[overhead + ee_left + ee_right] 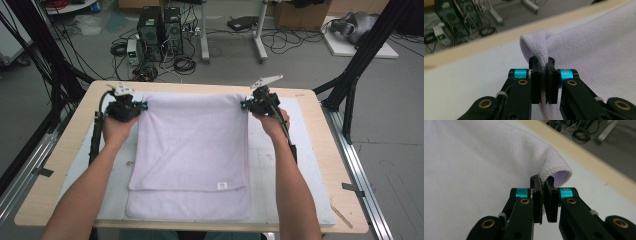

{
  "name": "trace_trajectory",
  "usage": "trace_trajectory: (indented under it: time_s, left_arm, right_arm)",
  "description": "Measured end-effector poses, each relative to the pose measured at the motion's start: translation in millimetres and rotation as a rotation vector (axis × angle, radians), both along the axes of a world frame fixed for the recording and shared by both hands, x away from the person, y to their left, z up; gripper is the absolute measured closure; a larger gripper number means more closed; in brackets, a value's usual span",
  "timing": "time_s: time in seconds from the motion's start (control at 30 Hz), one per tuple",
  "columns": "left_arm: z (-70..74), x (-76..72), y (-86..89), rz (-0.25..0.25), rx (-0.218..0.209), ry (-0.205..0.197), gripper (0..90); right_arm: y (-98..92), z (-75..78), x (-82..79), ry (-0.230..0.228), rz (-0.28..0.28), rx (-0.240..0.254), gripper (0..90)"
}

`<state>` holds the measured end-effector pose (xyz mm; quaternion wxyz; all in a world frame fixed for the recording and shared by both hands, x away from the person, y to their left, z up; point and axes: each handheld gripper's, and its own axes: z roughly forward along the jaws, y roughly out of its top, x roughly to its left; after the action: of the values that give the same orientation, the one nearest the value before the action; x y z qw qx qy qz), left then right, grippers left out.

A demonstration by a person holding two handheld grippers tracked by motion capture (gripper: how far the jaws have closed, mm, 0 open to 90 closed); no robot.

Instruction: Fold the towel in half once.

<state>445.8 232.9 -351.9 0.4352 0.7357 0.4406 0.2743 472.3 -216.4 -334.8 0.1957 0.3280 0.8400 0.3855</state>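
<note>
A pale lilac towel [192, 150] lies folded on the white mat, with a lower layer showing along the near edge and a small label near its front right. My left gripper [145, 106] is shut on the towel's far left corner [541, 47], whose hem curls up out of the closed jaws. My right gripper [243, 104] is shut on the far right corner [559, 171], and the cloth [474, 170] spreads away to the left of it. Both corners are held a little above the mat at the table's far side.
The white mat [280, 165] covers a wooden table [80, 110] with bare wood around its edges. Beyond the far edge the floor holds computer towers [160, 30], cables and a stand's legs. Black frame posts rise at both sides of the table.
</note>
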Motion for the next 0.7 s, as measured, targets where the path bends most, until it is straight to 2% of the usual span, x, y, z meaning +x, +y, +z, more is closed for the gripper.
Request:
trace_trajectory:
  time_s: [0.03, 0.07, 0.1, 0.13, 0.17, 0.27, 0.33, 0.43, 0.5, 0.53, 0.57, 0.63, 0.7]
  left_arm:
    - [8.3, 3.1, 1.4, 0.010, -0.017, -0.009, 82.3]
    - [13.5, 5.8, 2.1, 0.054, 0.003, -0.008, 71.8]
    - [15.3, 8.2, 4.5, 0.083, 0.020, 0.008, 58.3]
    - [13.9, 9.2, 8.5, 0.086, 0.010, 0.030, 52.4]
    - [10.6, 8.7, 11.5, 0.093, 0.004, 0.043, 51.9]
    - [-2.7, 1.3, 18.9, 0.076, 0.015, 0.063, 51.8]
    - [-11.2, -5.8, 21.5, 0.054, 0.027, 0.075, 51.9]
    - [-21.9, -19.4, 22.2, 0.009, 0.052, 0.094, 51.2]
    - [-28.0, -29.8, 22.6, -0.022, 0.066, 0.096, 50.7]
    - [-31.1, -35.9, 22.4, -0.045, 0.069, 0.105, 50.5]
    - [-32.6, -39.6, 22.2, -0.056, 0.067, 0.113, 49.4]
    - [-36.4, -51.3, 22.1, -0.081, 0.067, 0.097, 49.1]
    - [-38.7, -62.6, 21.7, -0.108, 0.065, 0.099, 48.8]
  right_arm:
    - [-1.0, 7.7, 2.0, -0.014, -0.009, 0.006, 84.9]
    - [-2.8, 14.8, 4.4, -0.040, -0.029, 0.016, 77.6]
    - [-5.1, 18.3, 7.5, -0.046, -0.067, 0.016, 65.3]
    - [-9.1, 18.5, 11.5, -0.025, -0.091, 0.030, 62.4]
    - [-13.6, 15.8, 13.2, 0.001, -0.093, 0.056, 60.1]
    - [-17.0, 0.8, 11.0, 0.052, -0.090, 0.038, 53.1]
    - [-16.4, -9.8, 3.7, 0.064, -0.056, 0.047, 53.8]
    - [-12.7, -21.0, -7.7, 0.112, 0.006, 0.045, 52.8]
    - [-9.2, -23.7, -12.7, 0.189, 0.034, 0.042, 50.3]
    - [-6.5, -24.0, -17.7, 0.178, 0.052, 0.029, 50.4]
    - [-3.6, -24.0, -27.1, 0.130, 0.072, 0.014, 50.8]
    - [-1.9, -24.9, -37.6, 0.124, 0.092, 0.051, 50.8]
    - [0.6, -28.4, -50.6, 0.126, 0.111, 0.053, 50.9]
